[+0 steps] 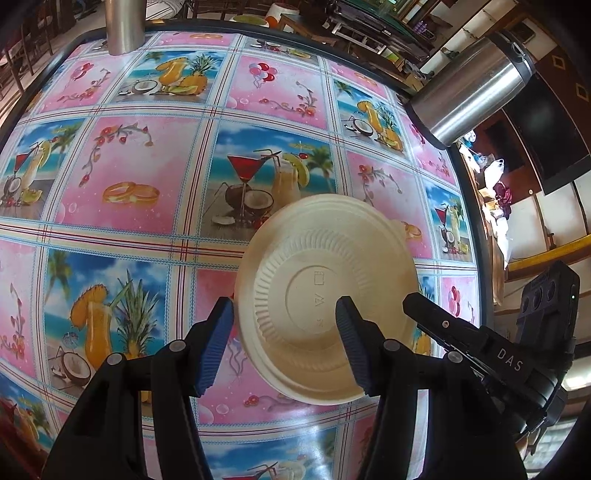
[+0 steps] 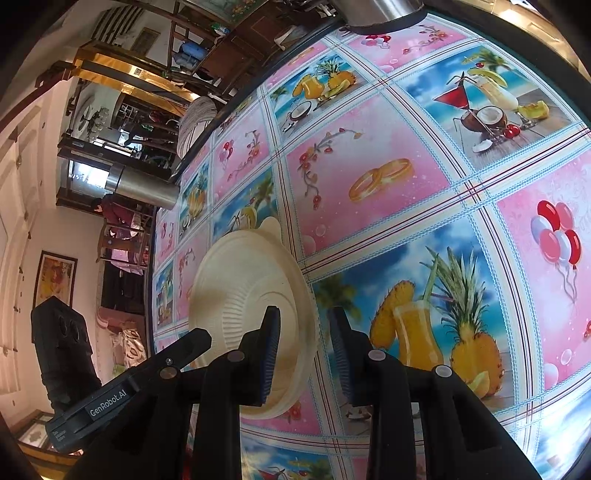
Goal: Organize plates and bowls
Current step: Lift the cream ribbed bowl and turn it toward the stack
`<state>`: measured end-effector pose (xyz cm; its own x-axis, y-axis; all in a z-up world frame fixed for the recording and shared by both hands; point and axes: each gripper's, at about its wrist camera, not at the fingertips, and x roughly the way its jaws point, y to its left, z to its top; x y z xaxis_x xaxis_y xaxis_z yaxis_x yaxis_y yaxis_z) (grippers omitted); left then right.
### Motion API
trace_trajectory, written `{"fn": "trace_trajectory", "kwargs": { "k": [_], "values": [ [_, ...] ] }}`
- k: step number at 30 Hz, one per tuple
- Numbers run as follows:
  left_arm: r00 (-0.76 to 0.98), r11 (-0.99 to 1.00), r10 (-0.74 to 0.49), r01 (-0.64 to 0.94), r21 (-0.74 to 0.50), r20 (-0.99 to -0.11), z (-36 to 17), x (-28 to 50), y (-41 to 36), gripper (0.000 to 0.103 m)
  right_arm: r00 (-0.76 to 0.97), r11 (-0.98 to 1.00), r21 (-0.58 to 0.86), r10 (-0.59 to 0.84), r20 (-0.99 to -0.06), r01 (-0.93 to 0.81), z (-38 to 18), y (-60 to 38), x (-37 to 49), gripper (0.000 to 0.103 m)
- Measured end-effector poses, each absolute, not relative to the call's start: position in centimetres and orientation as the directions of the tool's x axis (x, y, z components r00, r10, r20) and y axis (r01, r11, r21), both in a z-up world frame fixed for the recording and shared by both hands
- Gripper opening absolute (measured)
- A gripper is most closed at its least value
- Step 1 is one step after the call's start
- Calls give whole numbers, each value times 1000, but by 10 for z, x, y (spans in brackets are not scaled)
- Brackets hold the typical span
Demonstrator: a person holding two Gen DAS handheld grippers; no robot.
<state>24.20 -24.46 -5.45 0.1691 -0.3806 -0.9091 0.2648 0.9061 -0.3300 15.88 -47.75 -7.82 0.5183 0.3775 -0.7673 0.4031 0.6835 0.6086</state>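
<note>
A cream ribbed bowl (image 1: pixel 325 273) hangs bottom up over the tablecloth, its rim layered as if more than one were nested. My right gripper (image 2: pixel 303 311) is rolled on its side and shut on the bowl (image 2: pixel 240 295) at the rim, one pad on the outer wall and the other under the rim. In the left wrist view, one of its fingers (image 1: pixel 428 310) lies on the bowl's right rim. My left gripper (image 1: pixel 284 304) stands open above the bowl. One blue pad sits just outside the left rim and the other hangs over the base, with neither seen pressing.
The round table (image 1: pixel 129 166) wears a glossy pink and blue printed cloth and has a dark edge. A steel flask (image 1: pixel 476 85) stands near the right edge, and a second steel cylinder (image 1: pixel 123 26) stands at the far side. Room furniture lies beyond.
</note>
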Motion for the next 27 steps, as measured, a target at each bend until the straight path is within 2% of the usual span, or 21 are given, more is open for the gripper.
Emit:
{"fn": "trace_trajectory", "kwargs": {
  "k": [1, 4, 5, 10, 21, 23, 27],
  "values": [
    [176, 908, -378, 264, -326, -909, -54, 242, -244, 50, 519, 682, 610, 378, -767, 403, -78, -478, 159, 31],
    [186, 910, -372, 263, -319, -909, -53, 242, -242, 48, 518, 680, 613, 383, -765, 402, -79, -477, 158, 31],
    [189, 912, -370, 261, -317, -909, -53, 242, -241, 42, 517, 679, 614, 384, -765, 402, -79, -477, 158, 31],
    [199, 917, -356, 264, -300, -913, -53, 242, -240, 29, 518, 679, 613, 383, -765, 404, -80, -475, 159, 27],
    [204, 922, -345, 259, -289, -916, -56, 244, -239, 23, 523, 683, 602, 363, -771, 414, -81, -475, 159, 13],
    [213, 924, -343, 249, -288, -915, -55, 244, -237, 16, 525, 685, 600, 358, -772, 414, -81, -476, 158, 10],
    [220, 927, -337, 246, -282, -915, -56, 242, -232, 11, 532, 683, 602, 355, -769, 414, -81, -476, 158, 9]
  ]
}}
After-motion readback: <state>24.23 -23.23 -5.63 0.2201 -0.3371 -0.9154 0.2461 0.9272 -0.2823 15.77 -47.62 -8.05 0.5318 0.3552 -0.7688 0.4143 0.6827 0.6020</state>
